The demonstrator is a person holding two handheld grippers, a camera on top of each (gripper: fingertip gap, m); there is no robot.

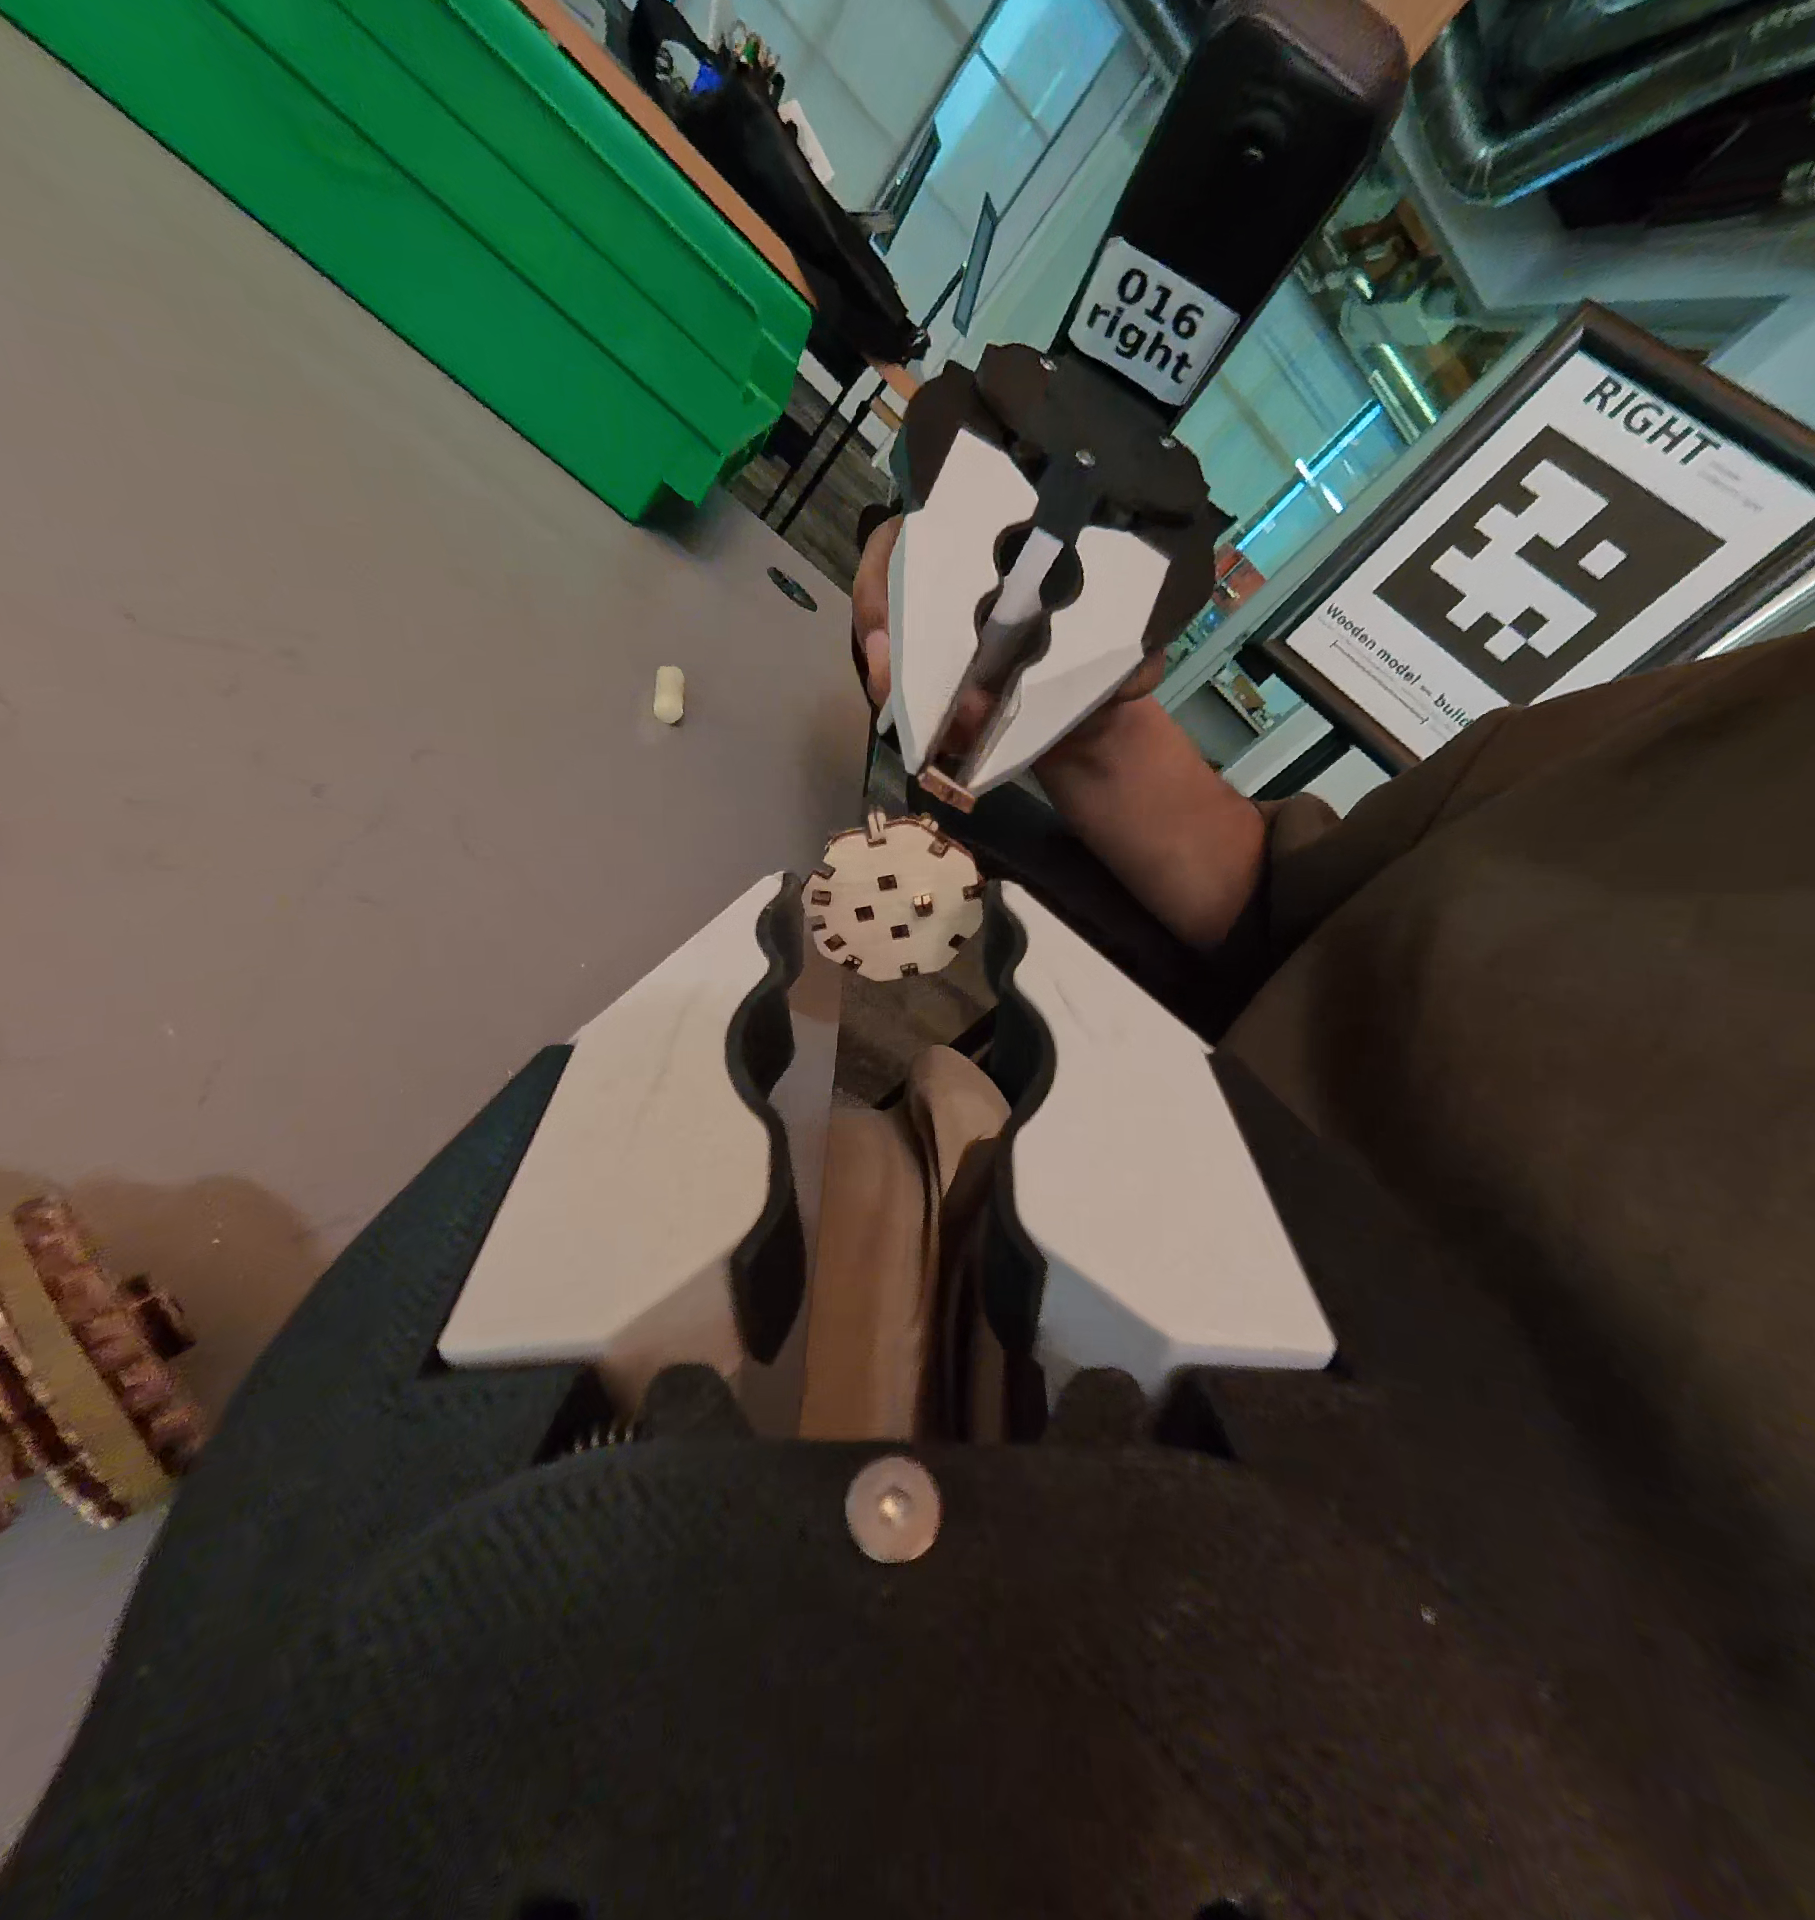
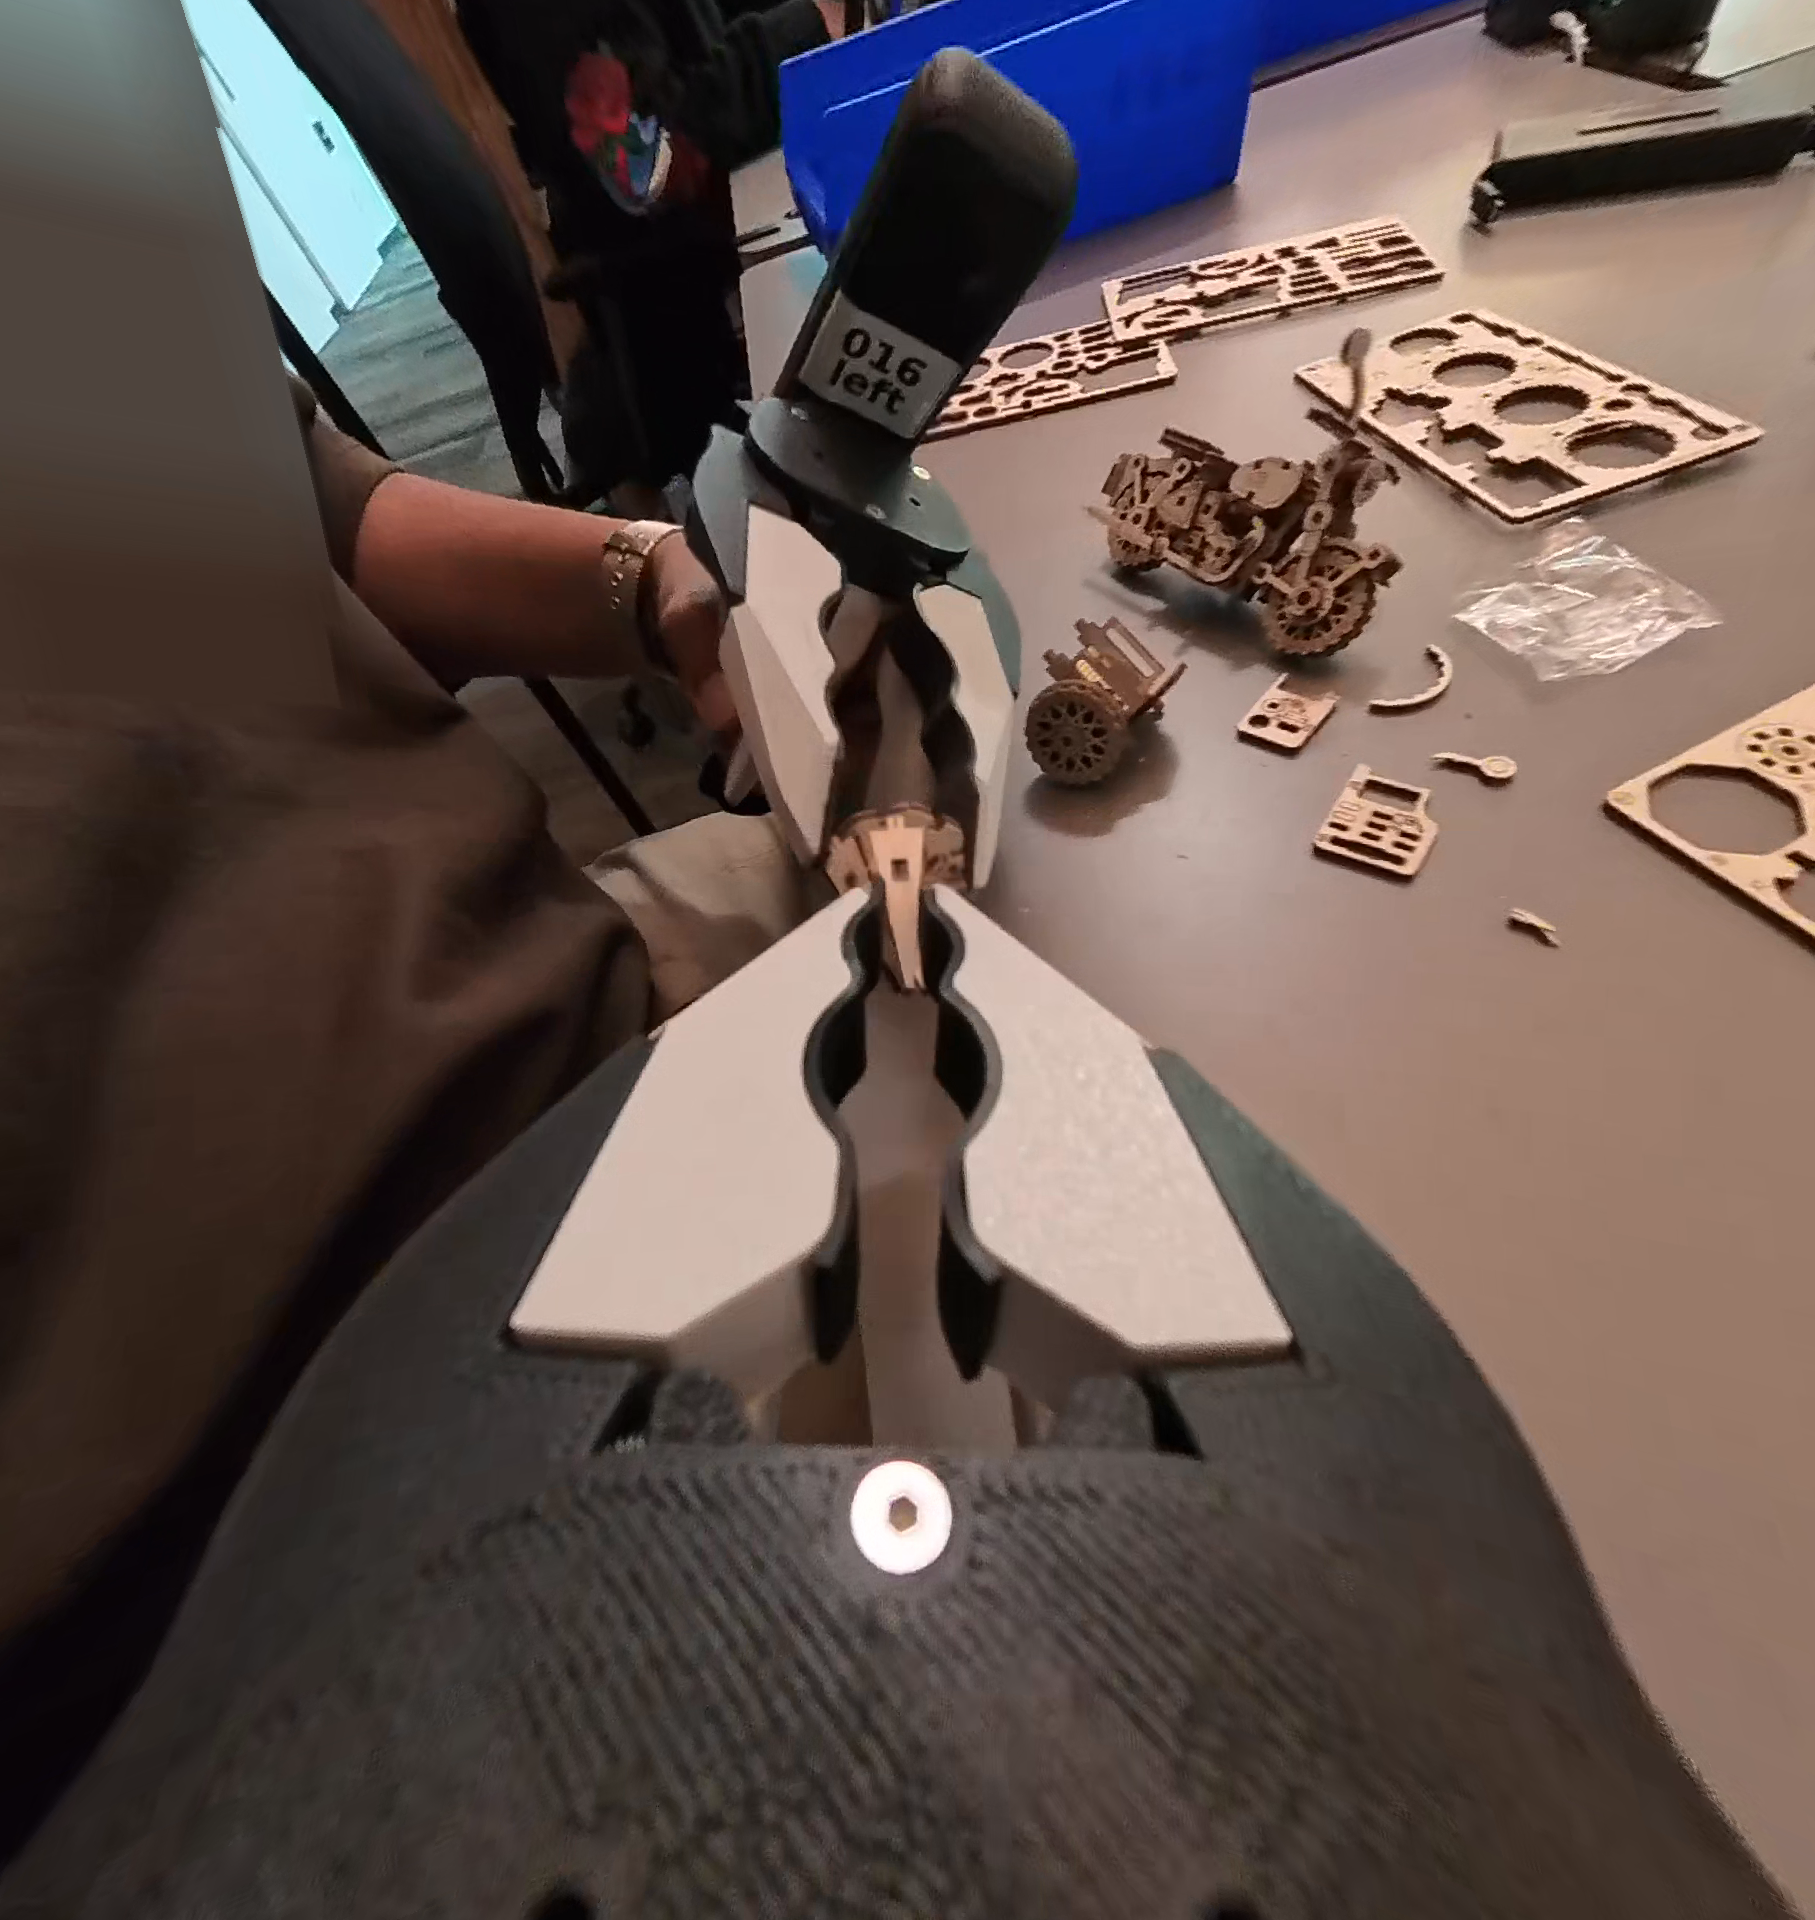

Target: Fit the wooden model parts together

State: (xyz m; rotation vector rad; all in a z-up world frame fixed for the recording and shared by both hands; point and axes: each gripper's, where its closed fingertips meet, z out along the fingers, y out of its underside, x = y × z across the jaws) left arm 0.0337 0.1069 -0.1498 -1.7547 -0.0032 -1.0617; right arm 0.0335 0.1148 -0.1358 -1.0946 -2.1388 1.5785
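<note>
My left gripper is shut on a round wooden disc with square holes and a notched rim, held in the air over the table edge. The right gripper hangs just above the disc, shut on a small flat wooden piece, a short gap from the rim. In the right wrist view my right gripper grips that thin wooden piece, its tip at the wooden part held in the left gripper.
A wooden motorcycle model, a small wheeled sub-assembly, punched wooden sheets and loose small parts lie on the grey table. A green bin, a gear stack, a white peg and a framed sign also show.
</note>
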